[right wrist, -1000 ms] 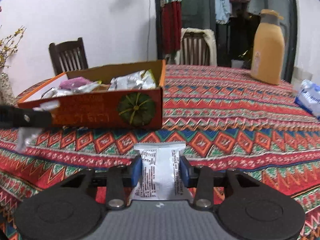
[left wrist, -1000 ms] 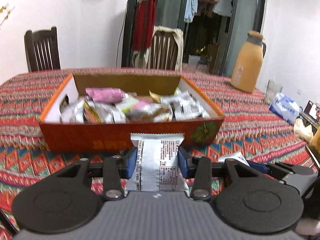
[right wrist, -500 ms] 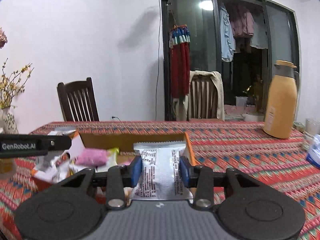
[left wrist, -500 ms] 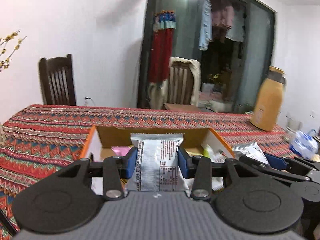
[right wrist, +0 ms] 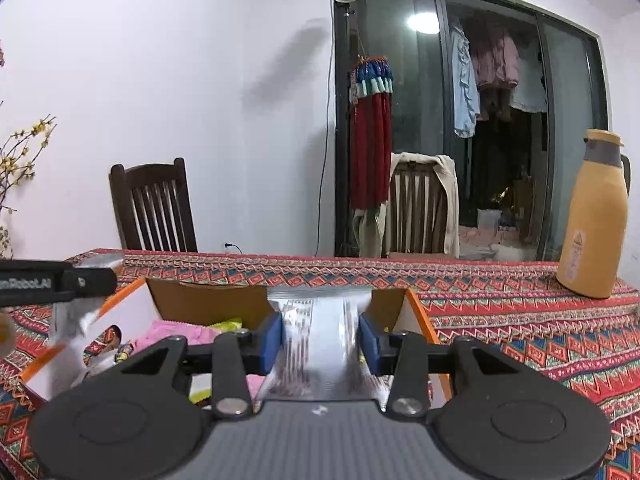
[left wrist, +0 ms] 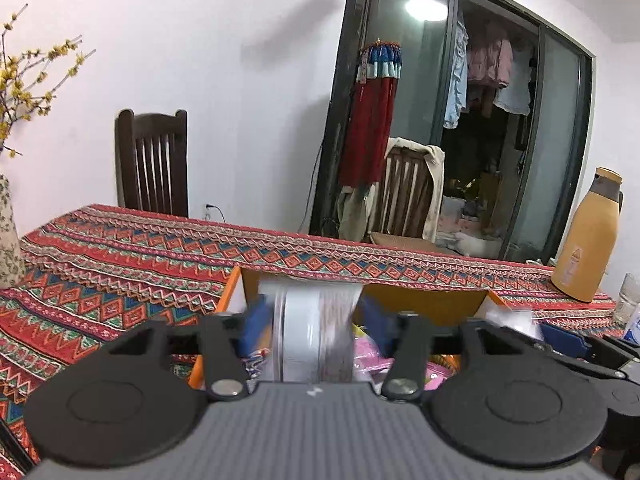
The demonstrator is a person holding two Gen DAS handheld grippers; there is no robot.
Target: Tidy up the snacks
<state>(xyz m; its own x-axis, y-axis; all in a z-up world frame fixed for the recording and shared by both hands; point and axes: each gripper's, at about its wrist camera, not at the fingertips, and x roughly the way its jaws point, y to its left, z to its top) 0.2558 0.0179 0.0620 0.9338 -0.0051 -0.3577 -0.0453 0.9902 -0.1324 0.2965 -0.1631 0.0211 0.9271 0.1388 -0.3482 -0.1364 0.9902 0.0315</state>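
Silver and motion-blurred, the left packet (left wrist: 316, 332) hung between the left gripper (left wrist: 314, 326)'s opening jaws, clear of both pads, above the cardboard box (left wrist: 424, 304); its print was unreadable. The right packet (right wrist: 320, 344) sat between the right gripper (right wrist: 322, 338)'s parting pads, contact uncertain. Half a second earlier both were clamped sharp.

Left claw (left wrist: 314, 328) jaws opening, right claw (right wrist: 320, 338) jaws opening, both angled slightly downward
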